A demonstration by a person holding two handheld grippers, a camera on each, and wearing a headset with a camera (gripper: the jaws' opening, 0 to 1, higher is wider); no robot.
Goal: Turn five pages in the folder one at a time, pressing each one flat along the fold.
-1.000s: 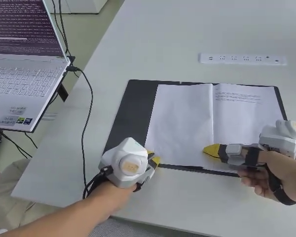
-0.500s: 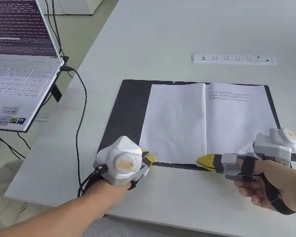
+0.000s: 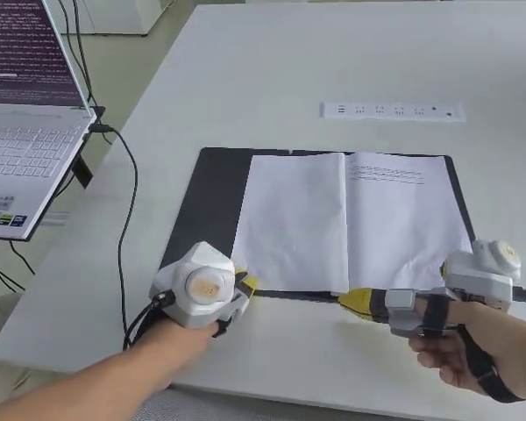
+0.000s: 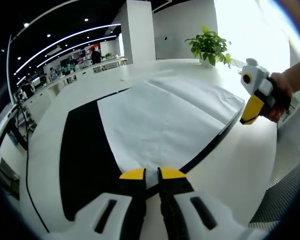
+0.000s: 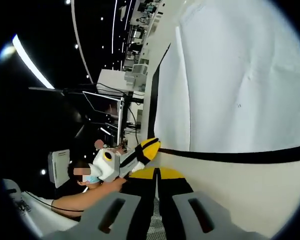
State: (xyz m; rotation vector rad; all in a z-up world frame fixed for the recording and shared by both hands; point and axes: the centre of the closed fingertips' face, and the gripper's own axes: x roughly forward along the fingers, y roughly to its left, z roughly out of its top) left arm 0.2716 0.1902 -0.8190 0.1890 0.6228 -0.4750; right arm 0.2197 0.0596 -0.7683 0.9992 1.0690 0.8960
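Right hand-held gripper [image 3: 352, 301], jaws pressed together and empty, has drawn back off the page [image 3: 294, 219] onto the desk [image 3: 333, 368]. Open folder [image 3: 206, 206] lies just ahead. Left hand-held gripper [image 3: 245, 284], likewise closed, sits at its near edge. Press probably finished; next page due.

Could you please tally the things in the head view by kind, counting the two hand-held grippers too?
Folder: 1
Laptop: 1
Power strip: 1
Cable: 1
Grippers: 2, the left gripper and the right gripper
Total: 6
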